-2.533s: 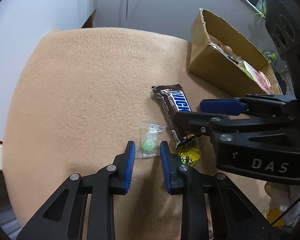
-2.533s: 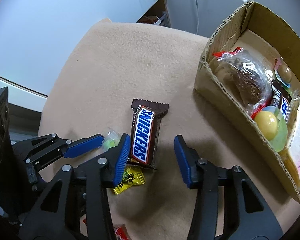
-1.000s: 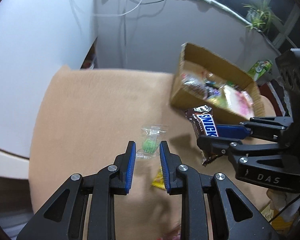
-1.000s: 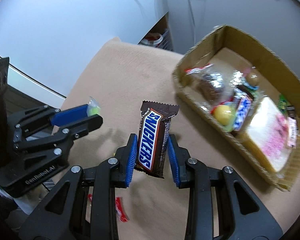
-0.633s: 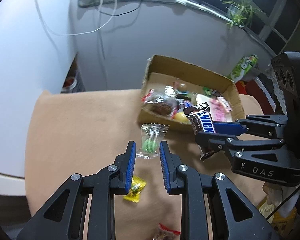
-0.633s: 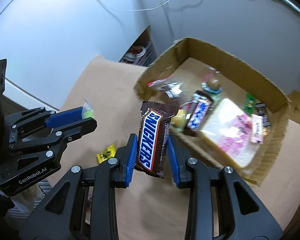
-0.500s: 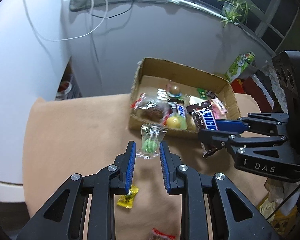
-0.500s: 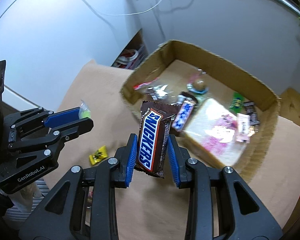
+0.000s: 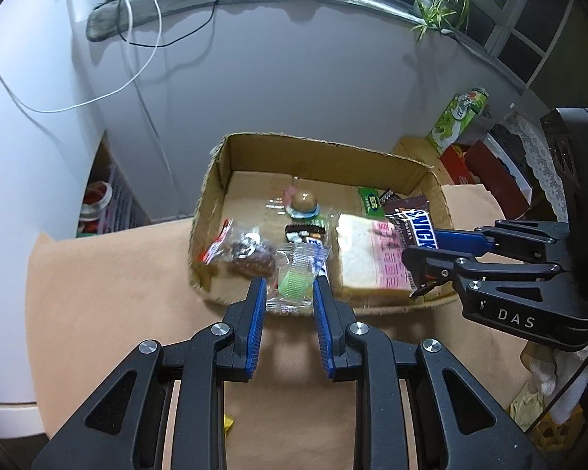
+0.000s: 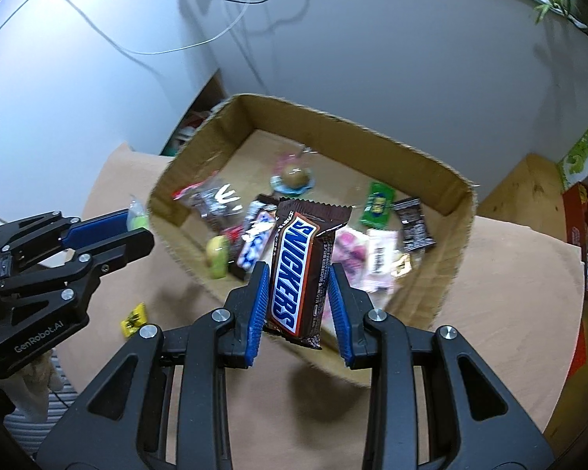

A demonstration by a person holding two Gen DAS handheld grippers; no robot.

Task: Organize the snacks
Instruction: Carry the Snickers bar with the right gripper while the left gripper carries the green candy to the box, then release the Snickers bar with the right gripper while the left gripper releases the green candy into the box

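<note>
**Two snacks carried to the box at once**

The left tool (image 9: pixel 287 293) is nearly closed on a clear-wrapped green candy (image 9: pixel 292 282), pinched by the wrapper so the sweet hangs between the blue pads — a light hold that suits so small and crinkly a thing. The right tool (image 10: pixel 298 290) is clamped on a Snickers bar (image 10: pixel 300 264), gripped across its narrow width with the bar upright and its top end free above the pads; that probably lets it drop cleanly once the jaws part.

Both tools point steeply down over the near edge of the cardboard box (image 9: pixel 215 180), which sits on the tan-covered tabletop (image 9: pixel 109 274) and already holds a mix of snacks, among them a pink-wrapped slice of bread (image 9: pixel 368 262) and a dark cookie packet (image 9: pixel 241 250). Neither item looks fully clear of the near wall yet, so the likely step in hand is carrying them a little further in before release. A yellow candy (image 10: pixel 134 319) lies outside the box on the tabletop, so sorting appears unfinished.
</note>
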